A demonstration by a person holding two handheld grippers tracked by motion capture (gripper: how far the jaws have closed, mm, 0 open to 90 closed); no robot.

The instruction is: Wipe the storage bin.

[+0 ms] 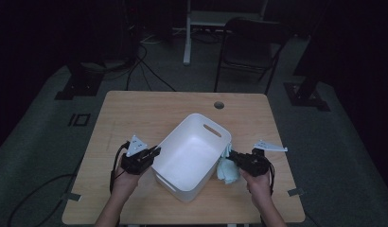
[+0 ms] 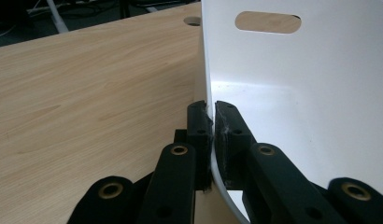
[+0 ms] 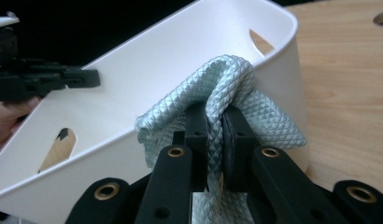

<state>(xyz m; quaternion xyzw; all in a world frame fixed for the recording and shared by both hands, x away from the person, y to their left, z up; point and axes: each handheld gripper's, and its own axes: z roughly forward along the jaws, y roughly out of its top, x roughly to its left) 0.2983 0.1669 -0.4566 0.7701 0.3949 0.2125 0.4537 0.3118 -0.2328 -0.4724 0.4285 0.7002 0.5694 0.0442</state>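
Note:
A white plastic bin with slot handles sits on the wooden table, empty inside. My left gripper is shut on the bin's left rim; the thin white wall is pinched between its jaws. My right gripper is shut on a pale blue quilted cloth, which hangs beside the bin's right wall. In the right gripper view the cloth bunches over the jaws, with the bin just behind and the left gripper on the far rim.
A round cable hole lies near the table's far edge. Beyond the table stand a dark folding chair and a white desk leg. Cables run across the floor.

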